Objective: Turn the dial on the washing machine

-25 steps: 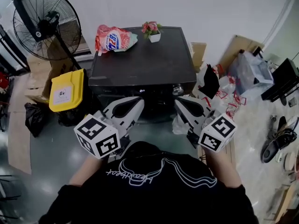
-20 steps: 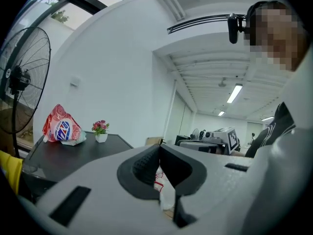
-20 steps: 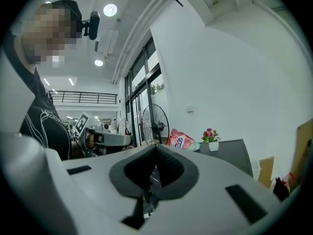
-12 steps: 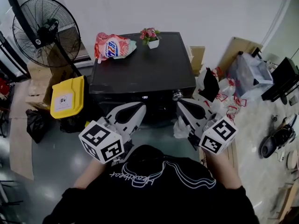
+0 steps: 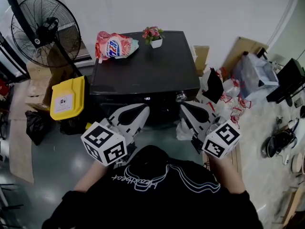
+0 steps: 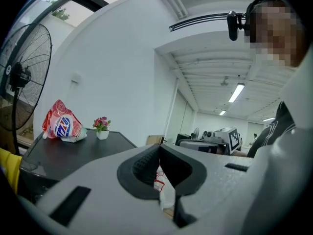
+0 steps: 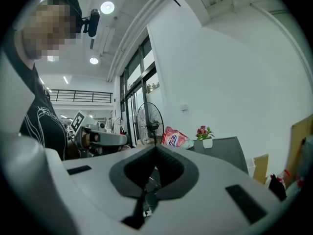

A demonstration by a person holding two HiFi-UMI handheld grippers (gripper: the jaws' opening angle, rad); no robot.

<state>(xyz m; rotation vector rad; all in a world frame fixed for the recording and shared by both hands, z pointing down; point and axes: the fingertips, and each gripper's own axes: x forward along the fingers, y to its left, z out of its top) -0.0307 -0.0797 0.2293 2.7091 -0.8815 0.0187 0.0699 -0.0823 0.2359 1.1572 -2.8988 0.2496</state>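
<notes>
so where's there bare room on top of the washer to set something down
The washer top is bare across its front and right; only the detergent bag and flower pot sit at the back edge. The floor beside it is crowded: yellow bin left, bags right.

Glossy black washing machine (image 5: 143,66), shiny metallic dial (image 5: 180,97)

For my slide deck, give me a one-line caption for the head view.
Both shut, the left gripper and right gripper face a black washing machine, its dial near the right gripper.
</notes>
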